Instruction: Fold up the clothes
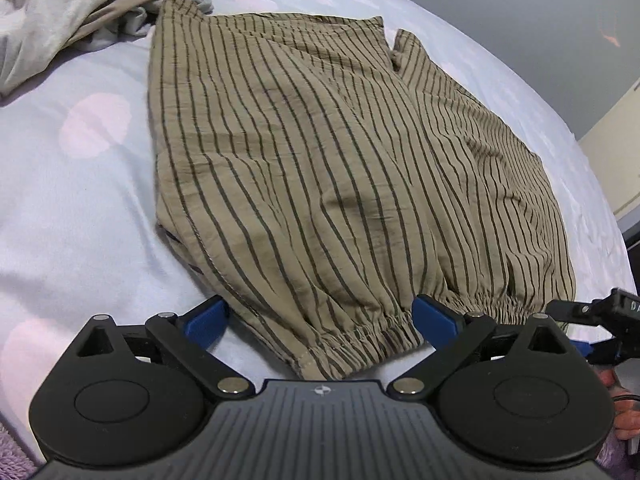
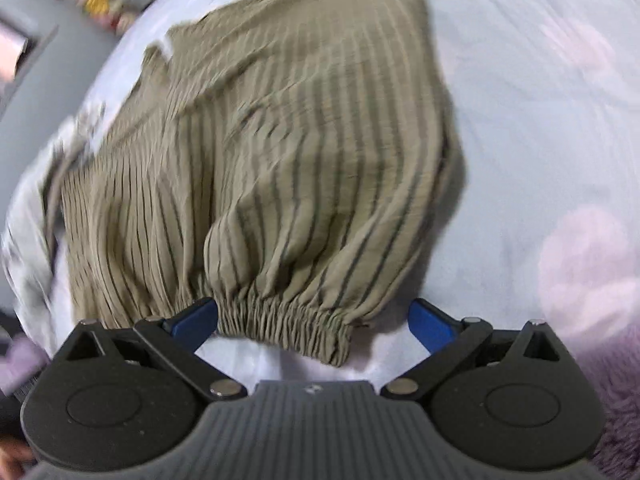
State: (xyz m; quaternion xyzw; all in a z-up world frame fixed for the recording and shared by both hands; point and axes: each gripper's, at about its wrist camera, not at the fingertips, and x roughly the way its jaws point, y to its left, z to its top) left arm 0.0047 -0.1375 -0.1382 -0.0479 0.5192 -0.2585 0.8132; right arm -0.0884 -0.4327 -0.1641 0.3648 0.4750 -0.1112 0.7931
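A pair of khaki striped trousers (image 1: 320,168) lies spread on a pale lilac bedsheet (image 1: 80,208) printed with soft pink spots, the elastic waistband (image 1: 360,340) nearest both cameras and the legs running away toward the far edge of the bed. In the left wrist view the left gripper (image 1: 322,320) has its blue fingers (image 1: 206,322) set wide apart, one on each side of the gathered waistband; the fabric lies between them, but neither pad presses it, and the left pad rests low by the sheet just beside the garment's hem. The tip of the right gripper (image 1: 600,312) shows at the right edge of that view, near the far end of the waistband. In the right wrist view, which is blurred, the right gripper (image 2: 316,320) likewise holds its blue fingers (image 2: 196,320) wide apart; the ruched waistband (image 2: 284,328) sits between them, its left end just at the left pad, possibly touching it, while the right pad stands clear over bare sheet. One trouser leg lies folded across the other, so a thicker doubled panel runs down the middle. A crumpled heap of pale clothes (image 1: 72,4) sits at the far left corner of the bed, touching the trousers' far hem.
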